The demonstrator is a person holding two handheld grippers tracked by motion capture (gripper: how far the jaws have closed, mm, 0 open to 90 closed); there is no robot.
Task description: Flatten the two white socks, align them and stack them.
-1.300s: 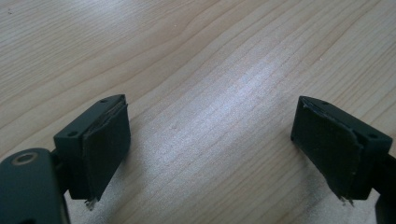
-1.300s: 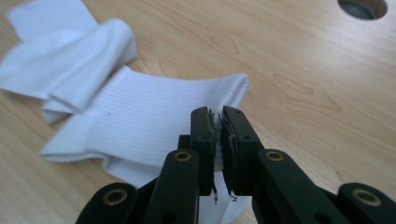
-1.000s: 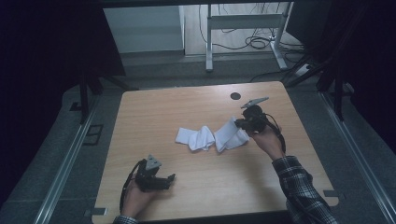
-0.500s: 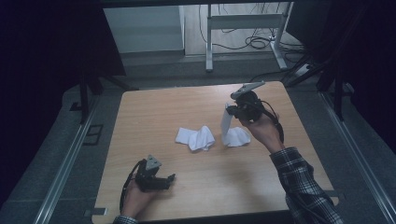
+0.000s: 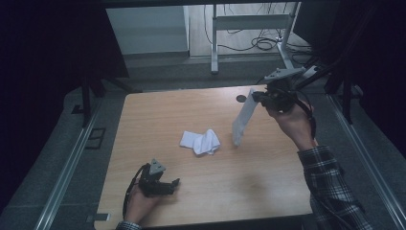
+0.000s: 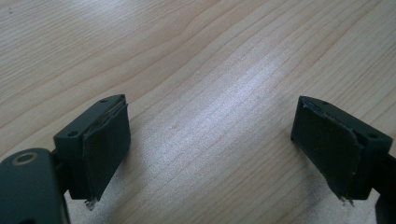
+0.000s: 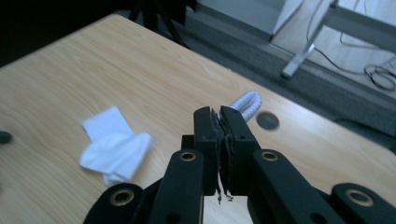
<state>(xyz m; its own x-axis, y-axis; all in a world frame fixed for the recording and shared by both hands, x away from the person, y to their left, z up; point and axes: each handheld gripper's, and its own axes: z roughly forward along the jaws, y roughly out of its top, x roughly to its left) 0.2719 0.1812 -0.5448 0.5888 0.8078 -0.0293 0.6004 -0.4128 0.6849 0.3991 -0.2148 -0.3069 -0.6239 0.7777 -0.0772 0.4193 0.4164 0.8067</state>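
White sock hanging from right tongs

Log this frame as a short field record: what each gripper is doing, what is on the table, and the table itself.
right gripper: shut on a white sock, raised above the table, sock hanging down with its lower end near the tabletop
left gripper: open, nothing between its jaws, low at the table's near edge
second sock: white, crumpled, lying near the table's middle, apart from both grippers
table: light wood, dark round hole near the far edge
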